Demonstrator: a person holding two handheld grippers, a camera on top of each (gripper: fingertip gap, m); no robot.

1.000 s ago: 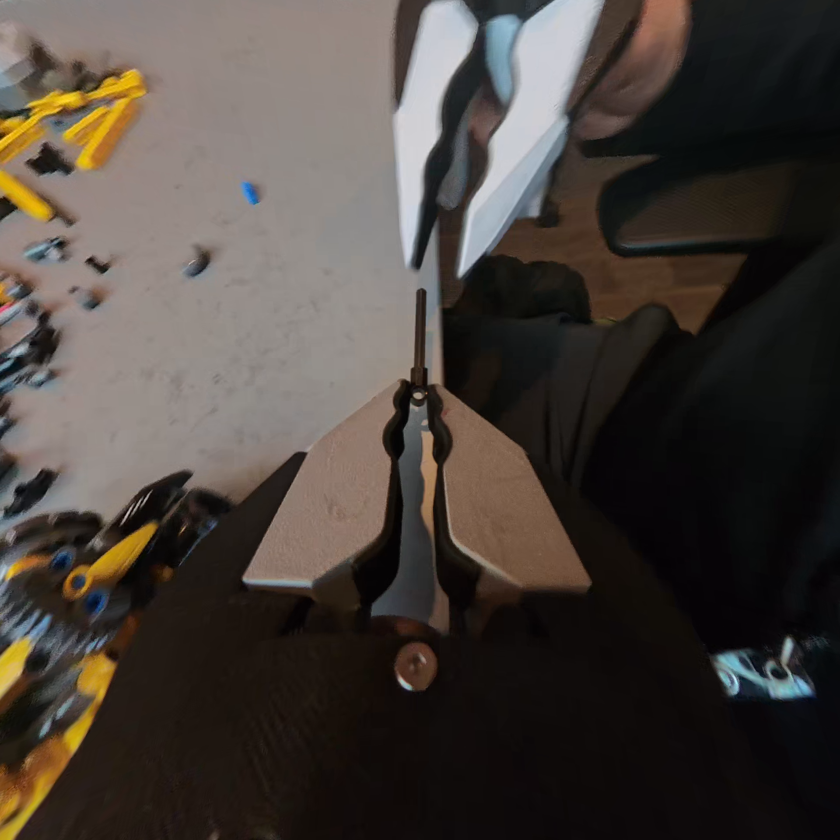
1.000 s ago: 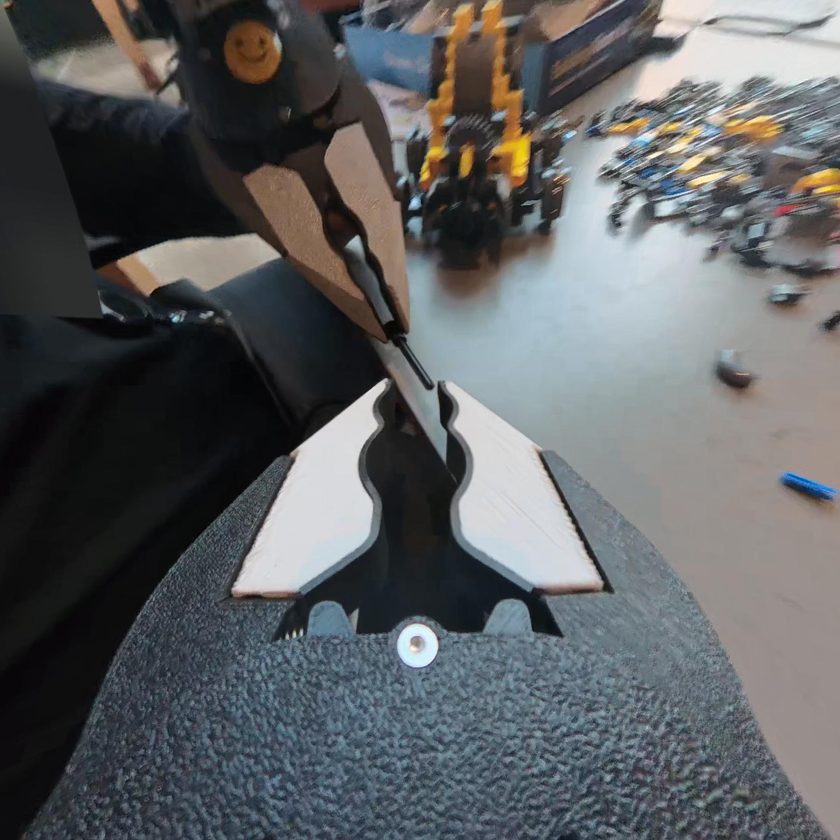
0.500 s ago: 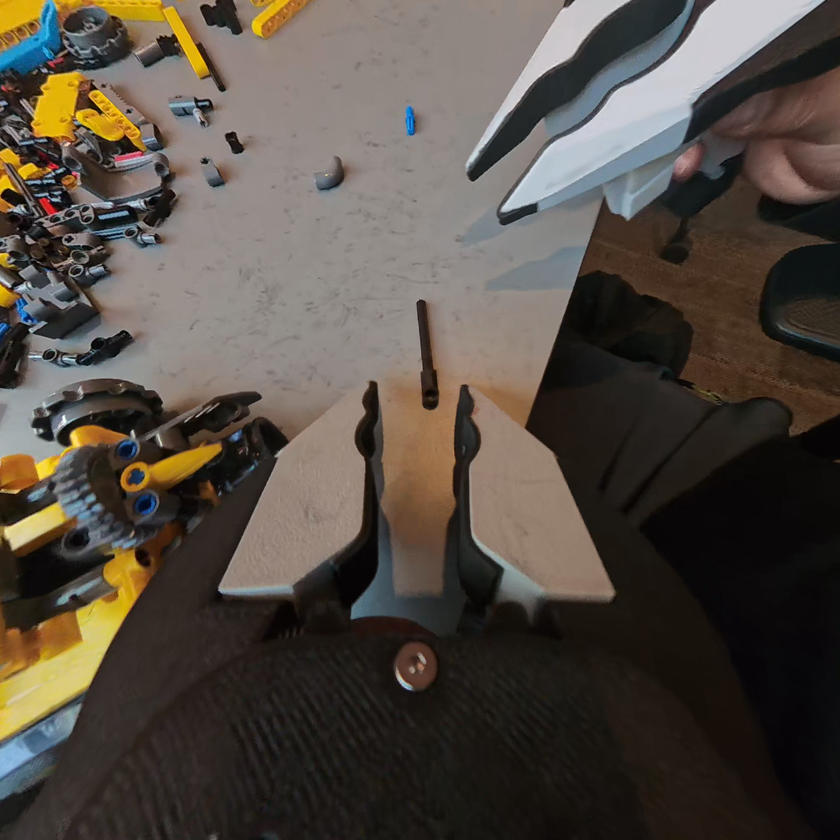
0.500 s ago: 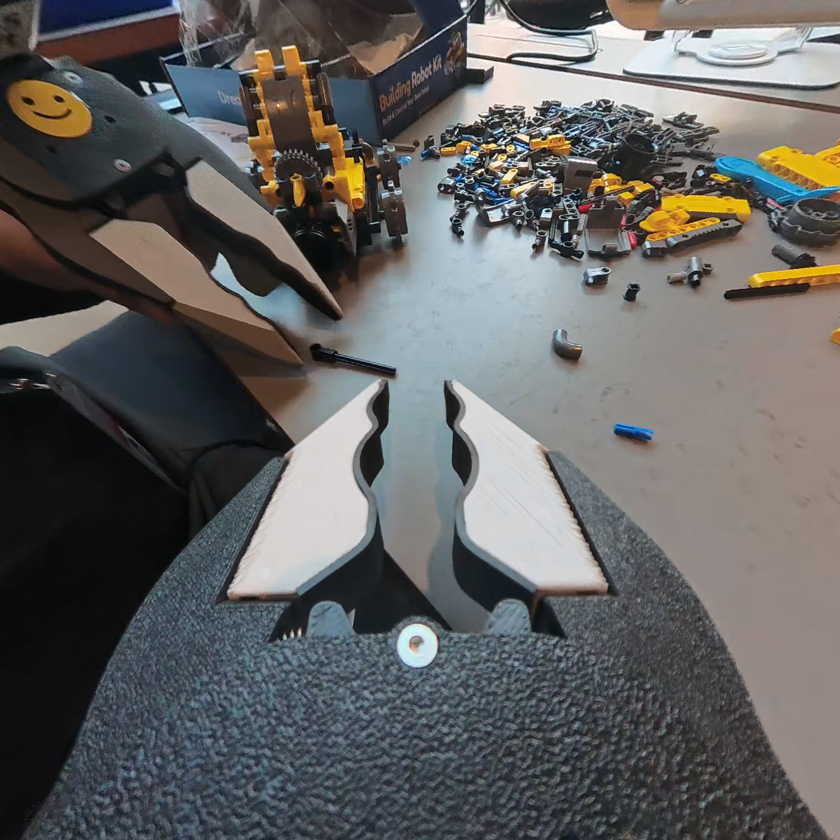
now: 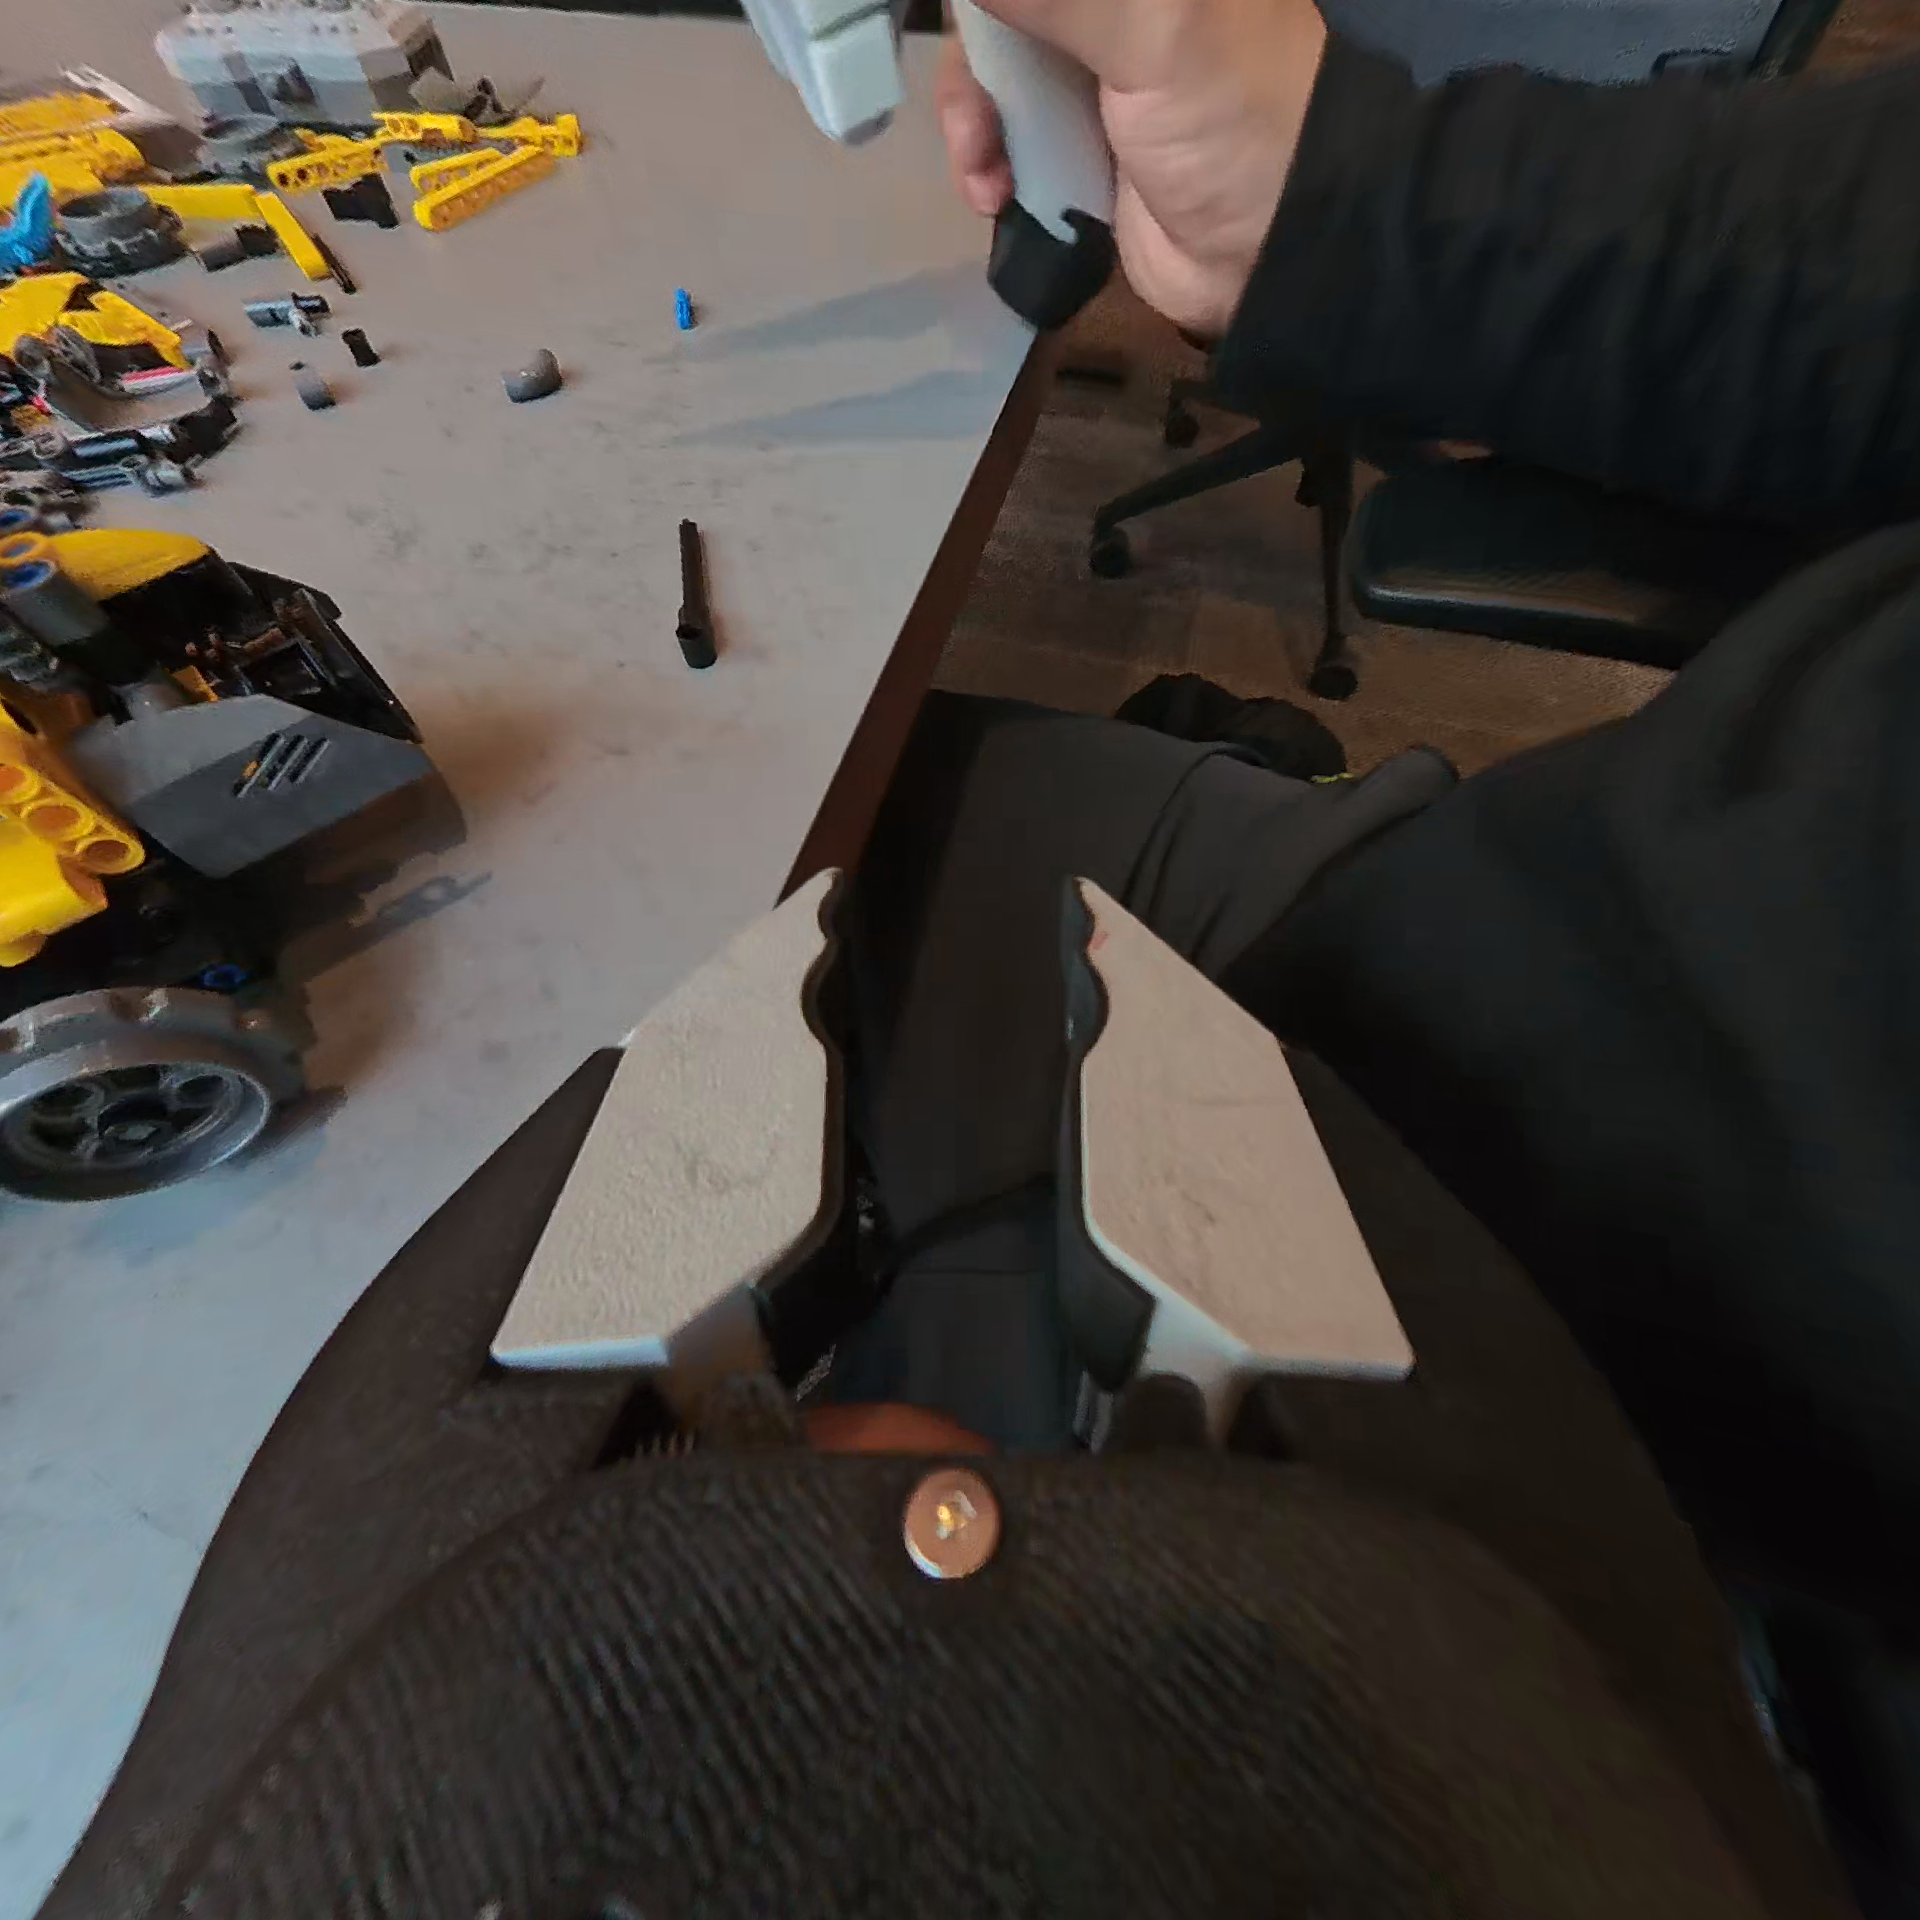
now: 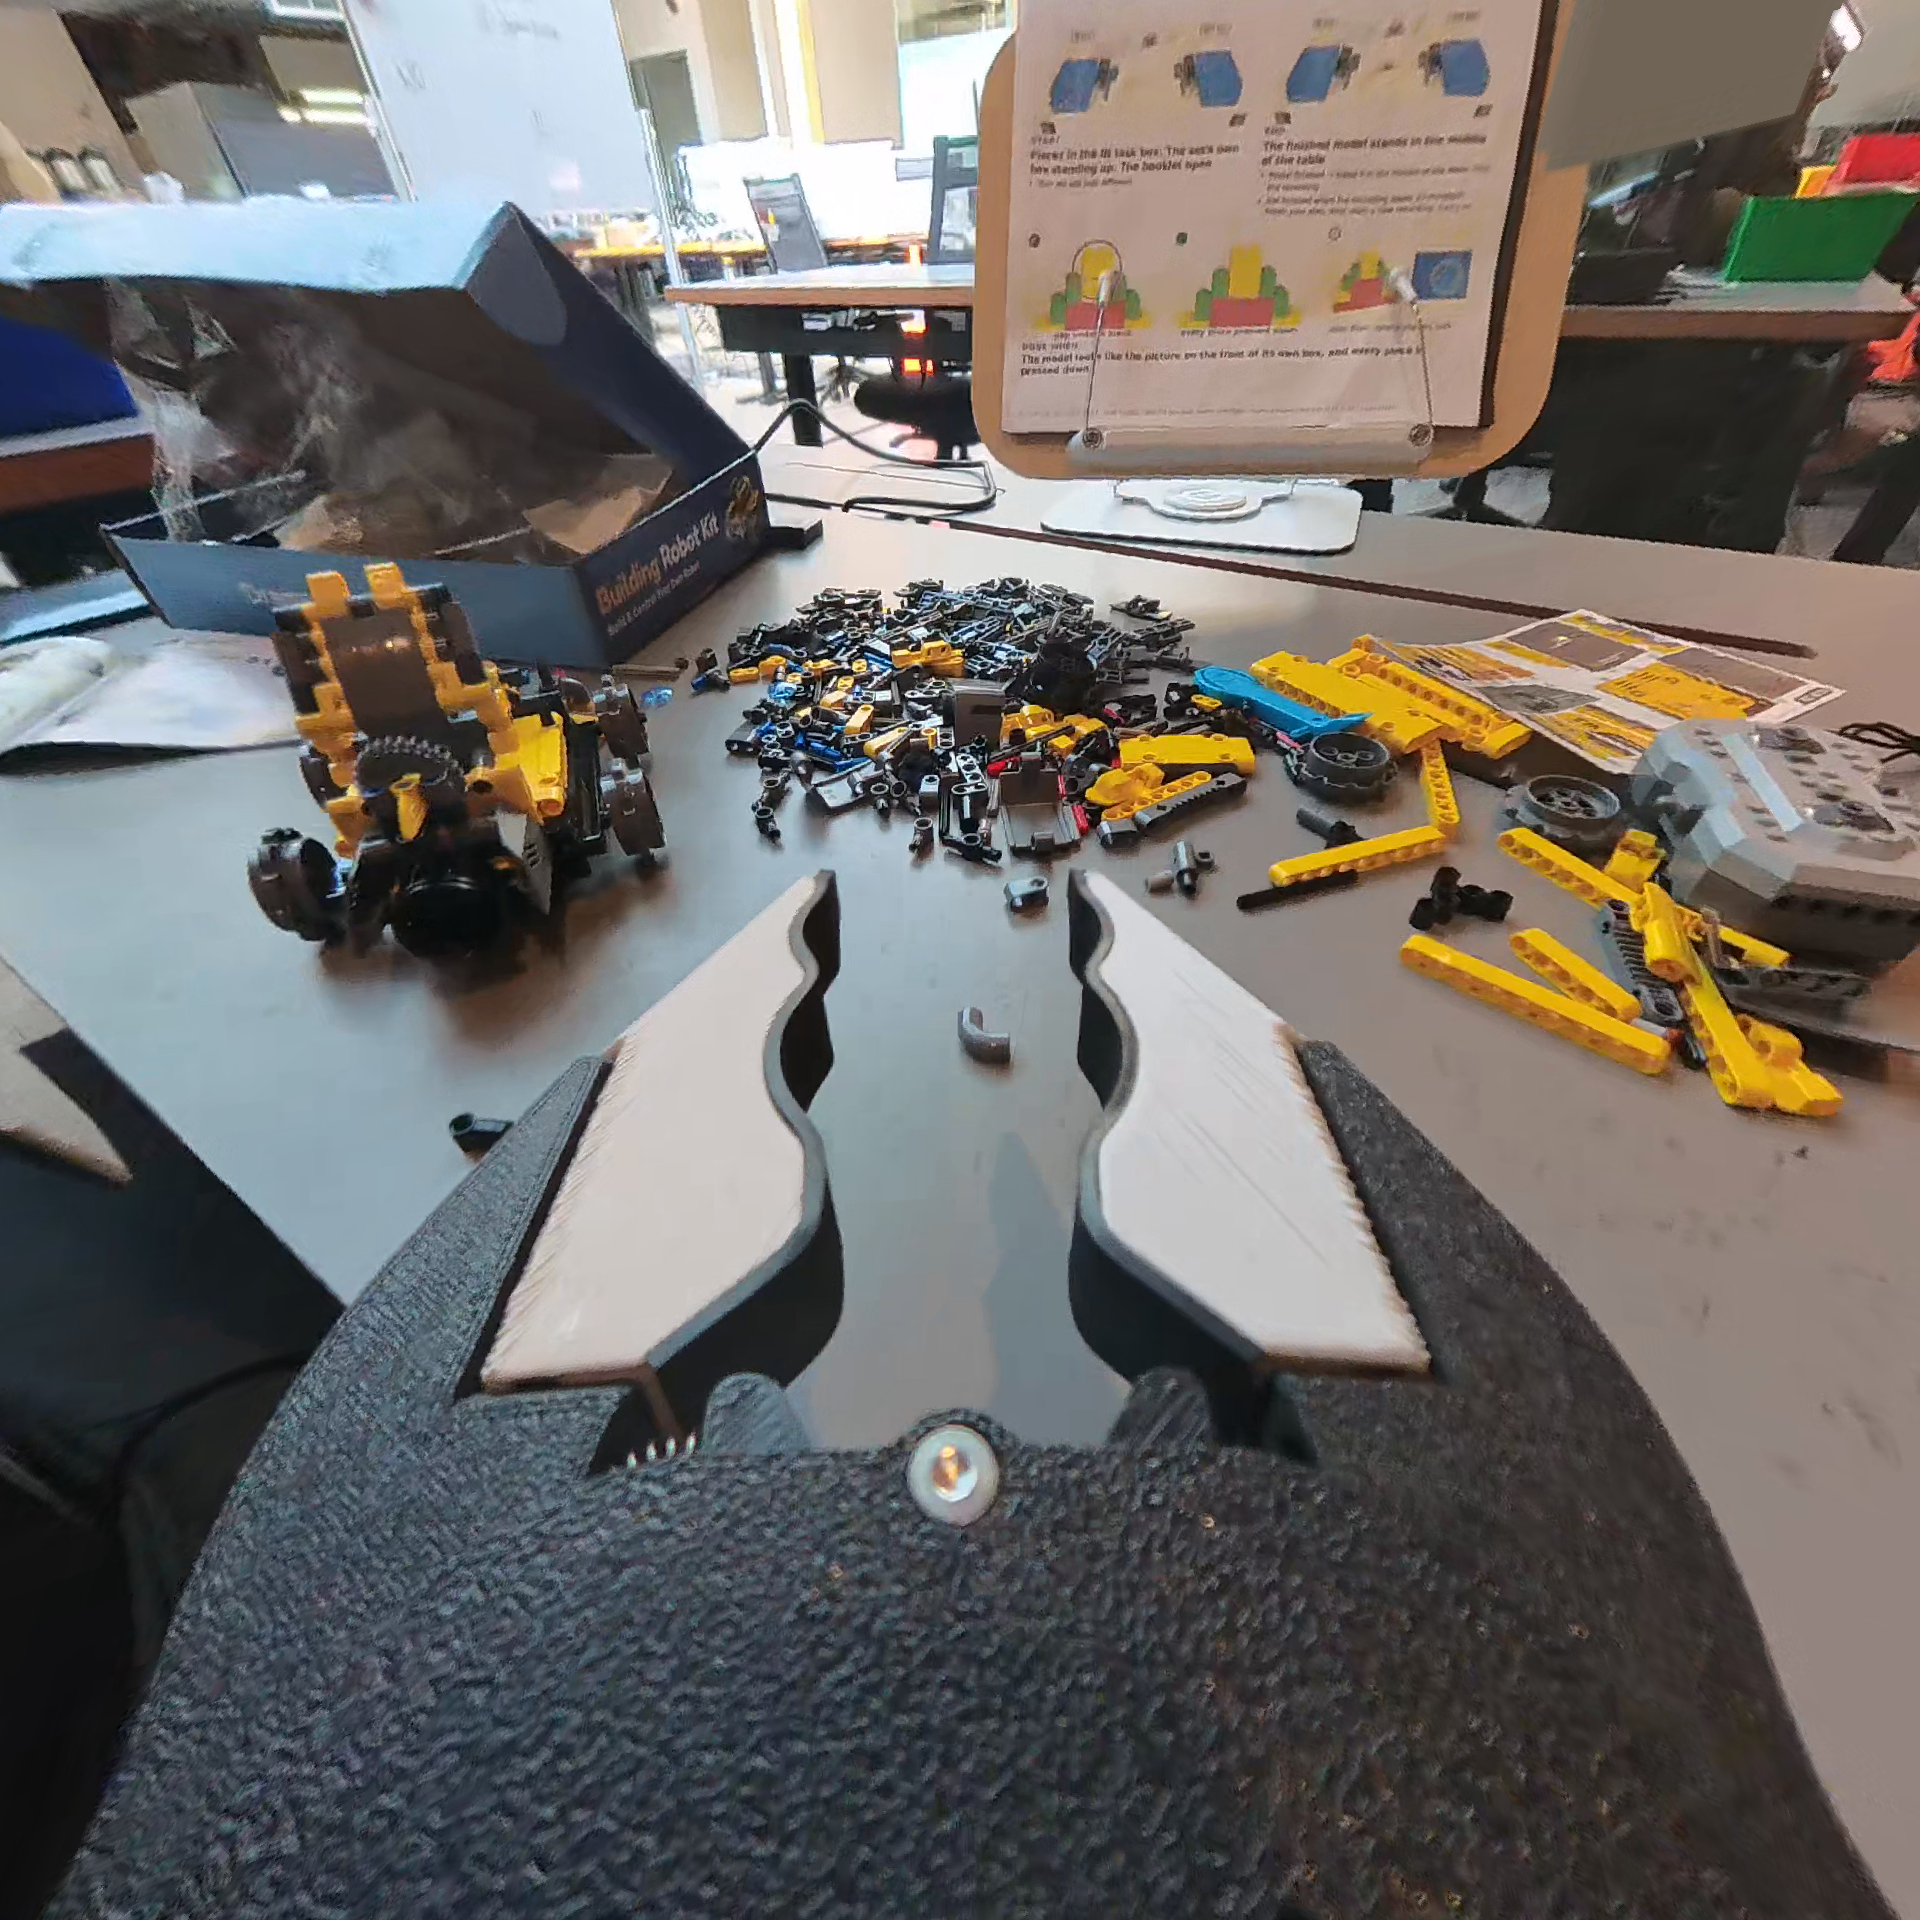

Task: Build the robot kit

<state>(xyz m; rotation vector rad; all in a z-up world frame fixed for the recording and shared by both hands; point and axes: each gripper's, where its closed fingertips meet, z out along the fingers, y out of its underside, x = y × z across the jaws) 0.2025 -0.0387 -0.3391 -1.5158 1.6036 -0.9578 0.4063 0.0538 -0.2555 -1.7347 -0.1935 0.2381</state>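
My left gripper (image 5: pixel 951 894) is open and empty, hanging over the table's near edge above a dark-clothed lap. A thin black axle (image 5: pixel 694 594) lies loose on the grey table (image 5: pixel 582 499) ahead of it to the left. My right gripper (image 6: pixel 951 894) is open and empty above the table. A small grey elbow piece (image 6: pixel 982 1036) lies on the table between its fingers, apart from them. A yellow and black wheeled model stands at the left in both the left wrist view (image 5: pixel 156 790) and the right wrist view (image 6: pixel 457 790). A hand (image 5: pixel 1143 156) holds the right gripper's handle.
A heap of small black, blue and yellow parts (image 6: pixel 956 717) lies mid-table, with yellow beams (image 6: pixel 1558 987) and a grey hub block (image 6: pixel 1787 831) at the right. An open dark blue box (image 6: pixel 447 436) stands back left, an instruction sheet on a stand (image 6: pixel 1247 229) behind. An office chair (image 5: pixel 1455 540) stands off the table edge. There is about 25 centimeters between the tips of the two grippers.
A second ago my left gripper was shut on the black axle; it opened and left the axle on the table, then drew back past the edge. My right gripper opened wider and swung toward the parts.
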